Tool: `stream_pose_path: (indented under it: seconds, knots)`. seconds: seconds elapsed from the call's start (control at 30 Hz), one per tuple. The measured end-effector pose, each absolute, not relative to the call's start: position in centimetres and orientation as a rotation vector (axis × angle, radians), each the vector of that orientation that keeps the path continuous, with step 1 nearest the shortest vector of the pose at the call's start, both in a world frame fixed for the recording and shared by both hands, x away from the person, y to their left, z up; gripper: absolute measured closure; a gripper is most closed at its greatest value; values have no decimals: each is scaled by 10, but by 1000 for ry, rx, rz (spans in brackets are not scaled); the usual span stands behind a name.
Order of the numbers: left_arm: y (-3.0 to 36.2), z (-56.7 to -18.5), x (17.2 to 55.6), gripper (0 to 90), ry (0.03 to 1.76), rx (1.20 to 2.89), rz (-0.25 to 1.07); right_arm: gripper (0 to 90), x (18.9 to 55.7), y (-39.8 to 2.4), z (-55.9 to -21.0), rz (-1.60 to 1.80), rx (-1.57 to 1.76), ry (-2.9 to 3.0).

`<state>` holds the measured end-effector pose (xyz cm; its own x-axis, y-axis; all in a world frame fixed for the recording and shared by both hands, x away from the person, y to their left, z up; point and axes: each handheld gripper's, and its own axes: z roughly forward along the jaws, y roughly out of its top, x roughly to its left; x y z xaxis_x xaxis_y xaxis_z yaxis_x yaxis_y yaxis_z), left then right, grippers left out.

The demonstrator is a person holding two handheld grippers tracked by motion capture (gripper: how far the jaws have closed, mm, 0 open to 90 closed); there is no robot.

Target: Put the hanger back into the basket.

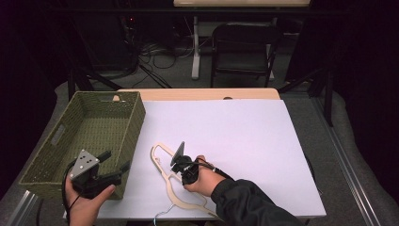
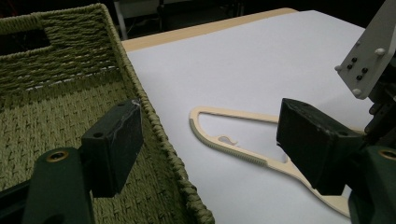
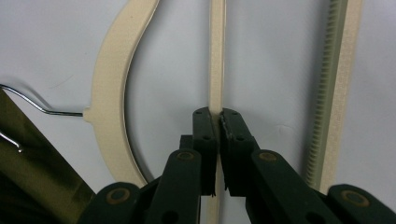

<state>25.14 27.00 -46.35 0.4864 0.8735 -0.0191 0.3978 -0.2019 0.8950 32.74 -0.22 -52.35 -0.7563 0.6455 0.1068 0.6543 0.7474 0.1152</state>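
R gripper [image 3: 218, 122]: its 2 black jaws are pinched together on the thin middle bar of the cream wooden clothes hanger [image 3: 109, 107], pads flat vs. both sides of the bar, almost no gap left. In the right gripper view the bar runs straight up from between the jaw tips to the top edge; the hanger's curved shoulder arcs on the left, and its ribbed, notched bar runs up the right side. The thin metal hook [image 3: 28, 103] sticks out from the shoulder toward the left edge. The hanger lies on the white sheet [image 3: 46, 42] covering the table.

In the high view the R gripper [image 1: 184, 168] sits over the hanger's mid part, w/ the hanger [image 1: 162, 162] stretching from a rounded end near the basket down toward the near table edge, hook end closest to the person. A dark-sleeved arm comes in from the bottom.

L gripper [image 2: 205, 140]: jaws spread wide, nothing between the pads, holding nothing. It hangs over the near right corner of the olive-green woven rectangular basket [image 2: 56, 107], 1 jaw above the basket's inside, the other out over the sheet. The hanger's rounded end [image 2: 224, 135] lies on the sheet beyond the gap between the jaws, just beside the basket wall, not touching it. In the high view the L gripper [image 1: 113, 167] is at the basket's [image 1: 136, 117] near corner.

No brands, labels or readable writing on any of it.
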Motion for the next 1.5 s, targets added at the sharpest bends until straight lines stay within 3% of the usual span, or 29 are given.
stream_pose_path:
  seconds: [0.7,1.17,1.2,1.23,1.33,1.37,1.4,1.47,1.5]
  knots:
    - [266,-461,250,233,1057,1805,641,858,349,-42,-495,-295,-1196,-2822]
    - [256,-461,249,233,1024,1822,627,857,374,-66,-498,-310,-1347,-2792]
    - [255,-461,249,233,1025,1821,624,857,373,-65,-506,-477,-1425,-2759]
    - [255,-461,249,233,1021,1824,625,857,378,-67,-499,-316,-1383,-2759]
    - [252,-462,250,235,1012,1833,617,857,384,-69,-498,-259,-1398,-2771]
    - [251,-462,250,238,1008,1836,614,857,384,-70,-508,-470,-1448,-2760]
    - [250,-462,250,244,1004,1839,612,857,385,-71,-508,-470,-1459,-2762]
    - [248,-462,251,248,999,1842,610,857,392,-72,-498,-256,-1427,-2765]
    - [247,-463,251,250,997,1843,606,857,390,-72,-508,-472,-1494,-2744]
